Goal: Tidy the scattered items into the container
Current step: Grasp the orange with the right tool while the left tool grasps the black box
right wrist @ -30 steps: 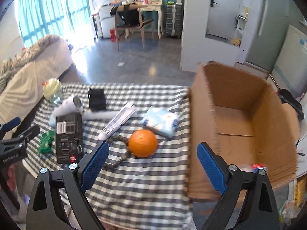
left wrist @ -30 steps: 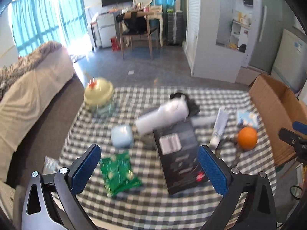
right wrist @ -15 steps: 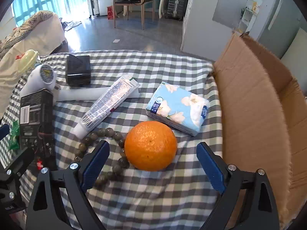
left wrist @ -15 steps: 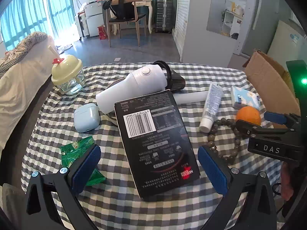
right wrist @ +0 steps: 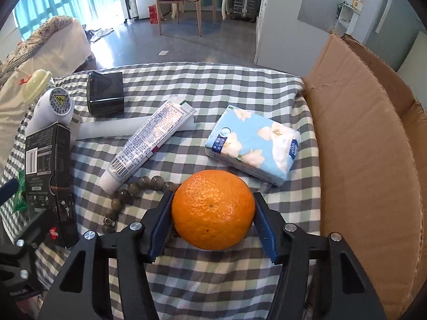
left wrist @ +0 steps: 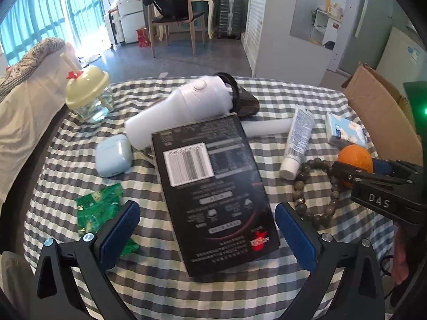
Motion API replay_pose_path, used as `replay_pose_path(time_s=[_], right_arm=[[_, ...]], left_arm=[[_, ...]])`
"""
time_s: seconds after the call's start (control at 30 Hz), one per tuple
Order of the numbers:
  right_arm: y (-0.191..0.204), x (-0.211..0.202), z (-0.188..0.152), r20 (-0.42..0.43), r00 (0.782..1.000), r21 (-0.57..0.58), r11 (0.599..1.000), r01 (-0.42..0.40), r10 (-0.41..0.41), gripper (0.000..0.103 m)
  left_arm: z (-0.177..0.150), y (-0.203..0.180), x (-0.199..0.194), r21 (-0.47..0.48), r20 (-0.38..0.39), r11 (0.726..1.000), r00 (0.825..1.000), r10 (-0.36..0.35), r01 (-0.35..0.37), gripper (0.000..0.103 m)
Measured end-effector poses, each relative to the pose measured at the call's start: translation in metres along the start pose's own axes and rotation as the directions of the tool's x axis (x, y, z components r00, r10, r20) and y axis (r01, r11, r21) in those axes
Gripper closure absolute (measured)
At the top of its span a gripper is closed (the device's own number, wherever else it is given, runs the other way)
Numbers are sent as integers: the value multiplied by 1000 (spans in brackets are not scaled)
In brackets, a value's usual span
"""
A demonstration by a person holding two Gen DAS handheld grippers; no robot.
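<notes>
The right hand-held gripper (right wrist: 213,221) was grasping the orange (right wrist: 213,209), both blue pads pressed against its sides, with the fruit resting on the checked cloth of the counter (right wrist: 213,85). The cardboard box (right wrist: 373,144) stood open at about three o'clock from the orange, just beside the counter's edge. A blue tissue pack (right wrist: 252,144) lay at one o'clock from the fruit, a toothpaste tube (right wrist: 149,141) at ten o'clock, and a string of beads (right wrist: 125,194) curled out at nine o'clock, passing under the gripper's left finger.

The left hand-held gripper (left wrist: 205,234) hung released, its fingers spread wide on either side of the near end of a black carton (left wrist: 213,186) and not touching it. A white hair dryer (left wrist: 184,106) lay at twelve o'clock behind the carton, a pale blue earbud case (left wrist: 113,156) at ten o'clock, a green packet (left wrist: 98,208) at nine o'clock beside the left finger, and a lidded glass cup (left wrist: 89,96) farther off at eleven.
</notes>
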State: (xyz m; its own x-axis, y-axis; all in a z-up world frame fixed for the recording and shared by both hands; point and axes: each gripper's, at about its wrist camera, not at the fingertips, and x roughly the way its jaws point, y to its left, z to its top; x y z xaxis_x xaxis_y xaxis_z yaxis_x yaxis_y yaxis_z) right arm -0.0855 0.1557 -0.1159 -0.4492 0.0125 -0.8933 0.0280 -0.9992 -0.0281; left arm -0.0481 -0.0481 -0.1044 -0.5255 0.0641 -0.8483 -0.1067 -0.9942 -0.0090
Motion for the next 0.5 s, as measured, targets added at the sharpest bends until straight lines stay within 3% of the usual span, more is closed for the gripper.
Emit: replay_pose_path(time_s=[0.27,0.3,0.37,0.5], right_arm=[[2,-14,-6,24,999,-7,1000,-21,21,46],[2,-14,-6,23,999,-6,1000,-23,23,46],[1,-17,-8,26,999,-3,1000,-24,24,46],[-1,-21,-8,36,999,5,1000,-29,29,46]], left_arm=[[-1,-7,25,-43,-67,999,998,6,-9,0],[-1,-7,27,-45,-76,999,997,2,-6,1],[-3,-7,33,-45,-105,999,994,-14,9,16],[-2,-5,30,-62,-116,997,992,-44,37,18]])
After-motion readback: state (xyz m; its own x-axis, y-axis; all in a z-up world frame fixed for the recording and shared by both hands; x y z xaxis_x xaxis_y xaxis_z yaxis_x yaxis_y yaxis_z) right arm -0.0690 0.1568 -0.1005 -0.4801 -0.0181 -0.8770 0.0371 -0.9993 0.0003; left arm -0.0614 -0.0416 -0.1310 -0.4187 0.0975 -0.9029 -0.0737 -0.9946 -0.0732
